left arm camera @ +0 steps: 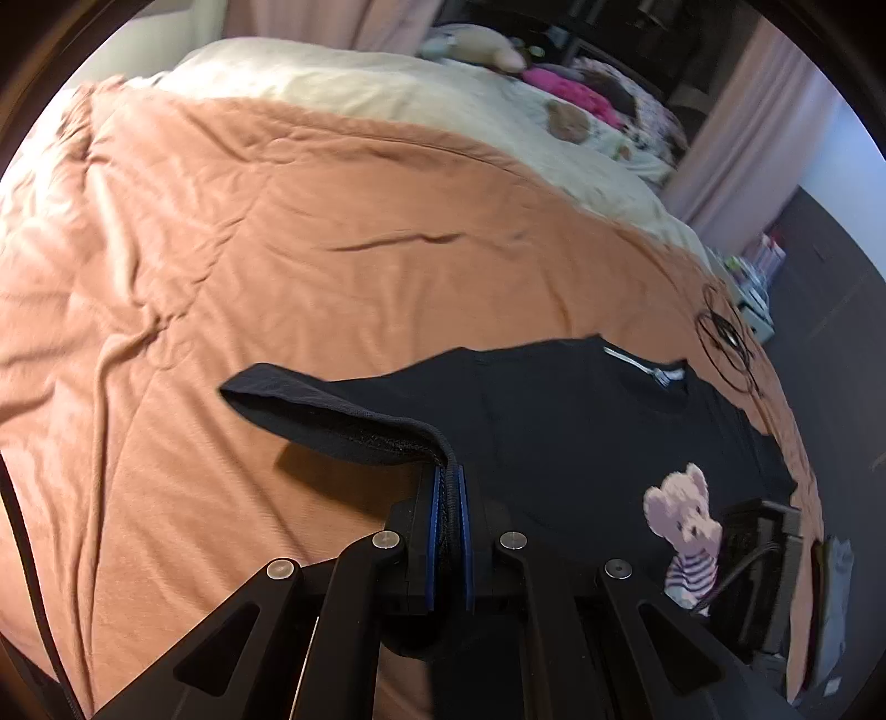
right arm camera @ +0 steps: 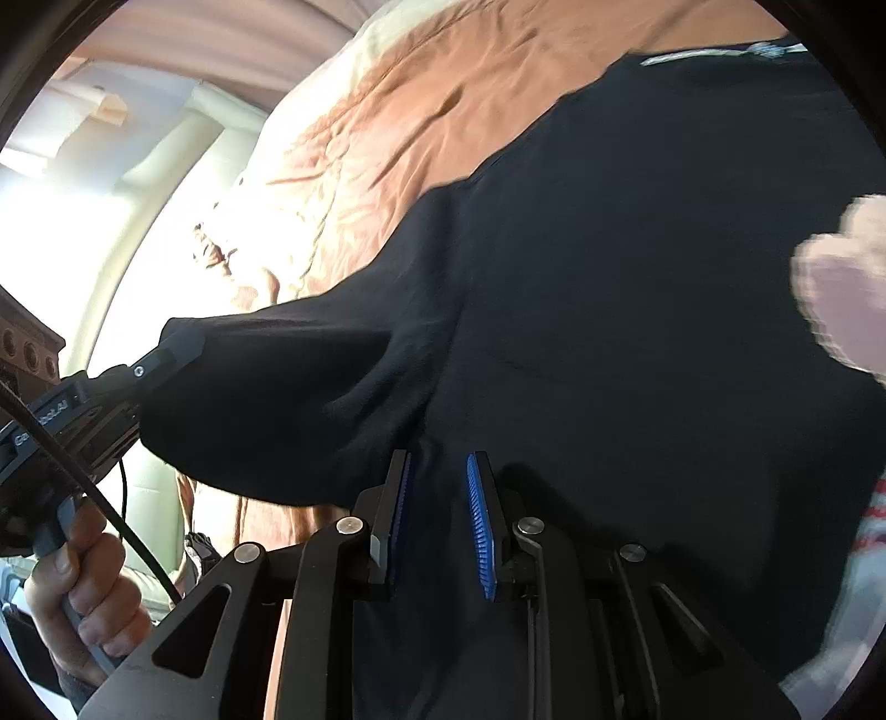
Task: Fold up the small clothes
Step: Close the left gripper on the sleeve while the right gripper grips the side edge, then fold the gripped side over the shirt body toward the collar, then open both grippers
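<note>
On the orange-brown bedspread [left arm camera: 277, 249] lies a small black T-shirt [left arm camera: 581, 421], spread front-up, its neck label [left arm camera: 637, 363] showing pale at the collar and a teddy-bear print [left arm camera: 686, 515] in a striped top on the chest. The left gripper [left arm camera: 449, 498] has its 2 blue pads pressed together on the hem of the sleeve [left arm camera: 332, 410], and the sleeve is lifted clear of the cover, casting a shadow under it. From the right wrist view the same grip shows from the side: the left gripper [right arm camera: 166, 354] bites the sleeve end [right arm camera: 277, 387], the cloth hanging in a dark drape, and a hand [right arm camera: 83, 576] wraps its handle with a black cable running past the knuckles.

The right gripper [right arm camera: 437, 520] sits low over the shirt's body. Its jaws stand narrowly apart, dark cloth filling the gap between the 2 ribbed blue pads [right arm camera: 479, 531]; whether the pads actually press on the fabric, I cannot tell, as the black cloth hides any fold there.

Beyond the shirt, a cream sheet [left arm camera: 387, 94] covers the far half of the bed, with a pink bundle [left arm camera: 570, 91] and a plush toy [left arm camera: 487, 44] at its far end. A thin black wire shape [left arm camera: 725, 343] lies on the cover just beside the shirt's collar. Pink curtains [left arm camera: 764, 138] hang at the right.
</note>
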Demonstrator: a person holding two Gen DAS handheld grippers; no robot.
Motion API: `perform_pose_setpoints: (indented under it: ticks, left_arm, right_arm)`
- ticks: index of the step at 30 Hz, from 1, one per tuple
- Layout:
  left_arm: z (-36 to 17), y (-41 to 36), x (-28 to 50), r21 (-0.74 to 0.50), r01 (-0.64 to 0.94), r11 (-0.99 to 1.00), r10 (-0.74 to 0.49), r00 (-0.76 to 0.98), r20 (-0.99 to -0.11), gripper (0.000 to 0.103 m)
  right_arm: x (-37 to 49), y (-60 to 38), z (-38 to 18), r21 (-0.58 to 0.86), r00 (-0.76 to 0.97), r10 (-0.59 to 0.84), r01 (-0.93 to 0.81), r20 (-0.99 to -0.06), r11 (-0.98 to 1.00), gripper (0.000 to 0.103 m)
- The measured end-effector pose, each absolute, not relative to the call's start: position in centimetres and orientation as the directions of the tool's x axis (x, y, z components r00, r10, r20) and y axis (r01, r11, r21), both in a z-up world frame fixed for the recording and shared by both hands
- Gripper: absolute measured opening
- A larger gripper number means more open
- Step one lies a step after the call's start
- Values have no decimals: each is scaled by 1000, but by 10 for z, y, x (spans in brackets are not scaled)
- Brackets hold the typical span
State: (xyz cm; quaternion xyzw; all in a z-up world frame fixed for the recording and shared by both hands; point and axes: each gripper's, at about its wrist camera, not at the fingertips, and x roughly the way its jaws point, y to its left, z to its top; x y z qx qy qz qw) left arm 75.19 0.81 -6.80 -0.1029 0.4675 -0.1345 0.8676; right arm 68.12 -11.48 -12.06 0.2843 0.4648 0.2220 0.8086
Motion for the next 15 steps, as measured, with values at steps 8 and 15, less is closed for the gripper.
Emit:
perform_pose_setpoints:
  ticks: [8, 15]
  left_arm:
    - [-64, -46, 743, -310, 242, 919, -391, 485, -782, 6]
    - [-66, -104, 734, -302, 374, 877, -454, 438, -776, 6]
  right_arm:
    - [640, -164, -113, 656, 557, 557, -30, -616, 754, 50]
    - [626, -187, -107, 650, 587, 525, 3, -617, 760, 50]
